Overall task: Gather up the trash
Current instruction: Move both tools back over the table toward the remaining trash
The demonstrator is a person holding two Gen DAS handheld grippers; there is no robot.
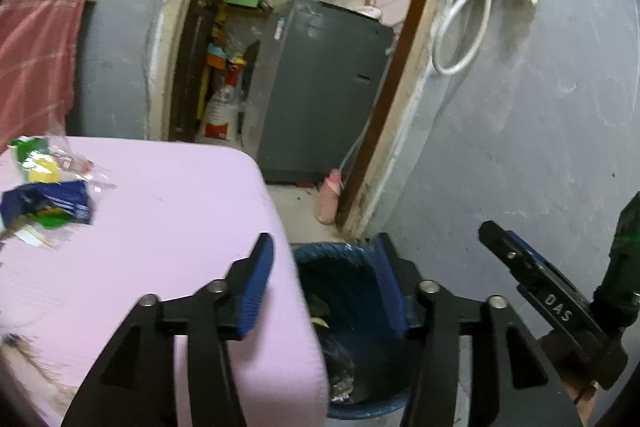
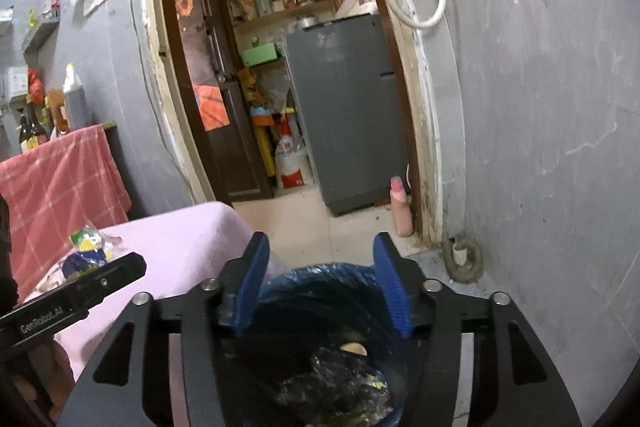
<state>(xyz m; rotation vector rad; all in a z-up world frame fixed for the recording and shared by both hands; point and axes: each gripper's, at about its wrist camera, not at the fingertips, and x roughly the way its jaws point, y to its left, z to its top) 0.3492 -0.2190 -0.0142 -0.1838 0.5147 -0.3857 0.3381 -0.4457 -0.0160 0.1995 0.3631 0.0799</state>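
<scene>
The remaining trash is a cluster of wrappers [image 1: 48,183] lying at the far left of the pink-covered table [image 1: 168,211]: a clear packet with green and yellow print, and a dark blue packet touching it on the near side. In the right wrist view the same wrappers [image 2: 90,251] show partly behind the left gripper body. The blue trash bin [image 2: 332,275] stands on the floor just beside the table's right corner, near the doorway; it is lined with a blue bag and holds crumpled dark and foil-like waste with a pale scrap on top. The left gripper [image 1: 324,283] hangs above the table corner and the bin rim, released, its blue pads well apart with nothing between them. The right gripper [image 2: 324,283] hangs over the bin opening, likewise released; a thin clear film appears to lie against the inner face of its left pad, but whether it is part of the bin liner cannot be told. In the left wrist view the right gripper [image 1: 516,255] shows at the lower right edge. Beyond the bin, a pink bottle [image 2: 401,207] stands upright on the floor against the door frame, beside a grey cabinet [image 2: 344,107]. A red checked cloth [image 2: 60,179] hangs behind the table.
</scene>
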